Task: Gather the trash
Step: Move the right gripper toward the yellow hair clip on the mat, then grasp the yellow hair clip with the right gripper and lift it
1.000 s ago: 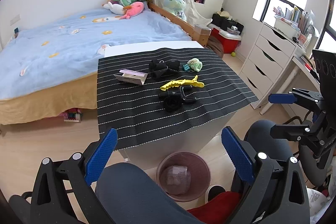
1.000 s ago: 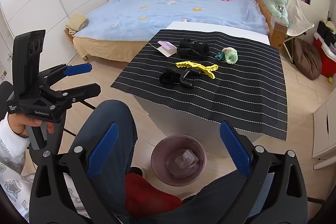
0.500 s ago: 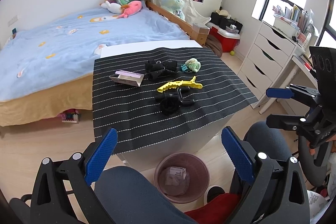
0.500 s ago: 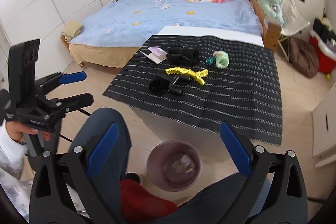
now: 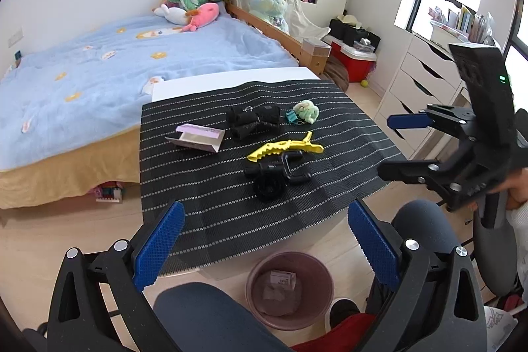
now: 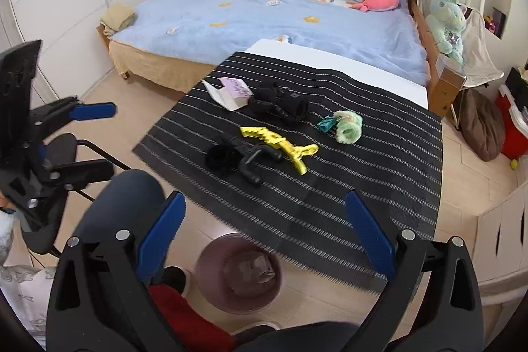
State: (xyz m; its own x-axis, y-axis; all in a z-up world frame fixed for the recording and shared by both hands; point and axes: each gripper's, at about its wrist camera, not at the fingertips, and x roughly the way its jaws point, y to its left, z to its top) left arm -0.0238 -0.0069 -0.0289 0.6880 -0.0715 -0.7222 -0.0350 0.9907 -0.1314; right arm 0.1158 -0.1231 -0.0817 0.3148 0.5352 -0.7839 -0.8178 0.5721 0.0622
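I am looking at the opened purple-and-white carton (image 5: 198,138) as the likeliest piece of trash — it is lying on the striped black mat (image 5: 211,207) at about ten o'clock from the yellow clip (image 5: 284,148), just beside the black rolled bundle (image 5: 254,122). The pink wastebasket (image 5: 290,287) is sitting on the floor below the mat's near edge, already holding a small box (image 5: 282,280).

I am holding the left gripper (image 5: 267,249) with its fingers spread wide and nothing between them; the right gripper (image 6: 264,240) is likewise gaping and empty, both well apart from the carton.

What I am worrying about: the carton is lying open and looks thin, so a pinch on one flap could fold it or let it slide across the mat. The bundle is so close at its three o'clock that a wide approach could drag it along. The clip, the black handled tool (image 5: 276,175) and the green plush keychain (image 5: 306,112) are probably keepers, and I could be mistaking one for rubbish.

The basket is partly hidden by my knee (image 5: 211,315), its near rim cut off, and in the right wrist view its contents are blurring — I cannot read what the carton's print says.
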